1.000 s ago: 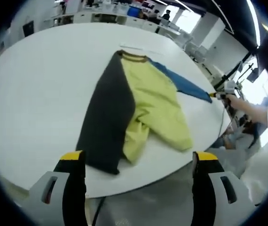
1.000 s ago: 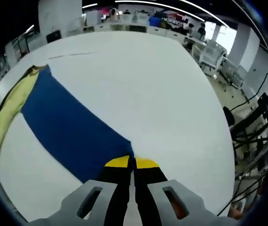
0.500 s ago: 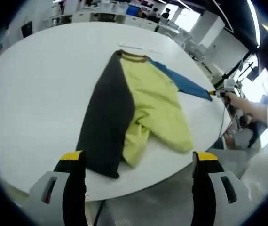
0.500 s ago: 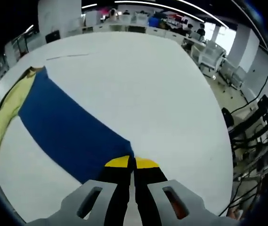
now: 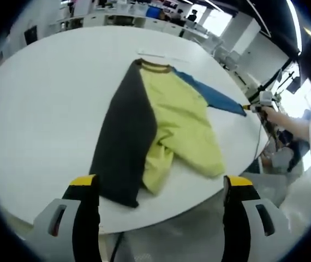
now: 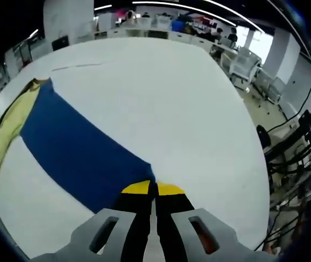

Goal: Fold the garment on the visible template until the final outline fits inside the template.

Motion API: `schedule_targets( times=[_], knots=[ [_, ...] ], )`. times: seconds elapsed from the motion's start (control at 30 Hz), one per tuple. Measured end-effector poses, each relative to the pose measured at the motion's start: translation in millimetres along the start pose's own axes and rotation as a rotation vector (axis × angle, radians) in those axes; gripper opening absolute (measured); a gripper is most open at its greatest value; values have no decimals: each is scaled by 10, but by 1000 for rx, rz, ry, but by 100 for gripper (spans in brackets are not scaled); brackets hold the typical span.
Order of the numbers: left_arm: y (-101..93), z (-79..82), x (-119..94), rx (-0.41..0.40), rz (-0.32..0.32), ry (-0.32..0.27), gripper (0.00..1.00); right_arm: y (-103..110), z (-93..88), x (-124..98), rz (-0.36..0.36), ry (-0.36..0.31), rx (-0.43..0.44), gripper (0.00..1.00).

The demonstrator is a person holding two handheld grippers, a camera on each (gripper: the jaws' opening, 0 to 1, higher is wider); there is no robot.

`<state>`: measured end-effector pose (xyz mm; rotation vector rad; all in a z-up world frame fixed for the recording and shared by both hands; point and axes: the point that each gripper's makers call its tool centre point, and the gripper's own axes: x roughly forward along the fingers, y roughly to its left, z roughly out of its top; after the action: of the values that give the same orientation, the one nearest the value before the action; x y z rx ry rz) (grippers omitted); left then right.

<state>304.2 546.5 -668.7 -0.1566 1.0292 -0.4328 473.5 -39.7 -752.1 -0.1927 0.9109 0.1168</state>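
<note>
Garment: a long-sleeved top (image 5: 161, 125) lies flat on the white table (image 5: 41, 109), yellow-green body in the middle, dark sleeve (image 5: 124, 142) on one side, blue sleeve (image 6: 79, 153) on the other.
Template: a thin line on the table beyond the collar (image 5: 154, 66) may be its edge (too faint to say more).
Left gripper: the left gripper (image 5: 161, 191) hangs off the near table edge, jaws spread wide, holding nothing.
Right gripper: the right gripper (image 6: 155, 188) has its yellow-tipped jaws pressed together on the cuff end of the blue sleeve; in the left gripper view it sits at the far right tip of that sleeve.
Key relation: the blue sleeve runs away from the right gripper toward the yellow-green body, drawn out straight; folding it means carrying the cuff back along that line, over the body.
Long axis: collar far, hem near the left gripper, so the body runs away from the left jaws.
Nearer hand: the left is nearer the dark sleeve's cuff and the hem.
</note>
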Motion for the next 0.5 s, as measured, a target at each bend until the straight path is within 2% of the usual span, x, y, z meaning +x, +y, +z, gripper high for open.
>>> schedule_targets(
  times=[0.37,0.5],
  knots=[
    [5,-6,-14,-2,7,-1,91,-46,14,23,-7,1,0,2],
    [-12,-1,-2,-1,3,-1,91,-134,28,100,-6,-2,2,3]
  ],
)
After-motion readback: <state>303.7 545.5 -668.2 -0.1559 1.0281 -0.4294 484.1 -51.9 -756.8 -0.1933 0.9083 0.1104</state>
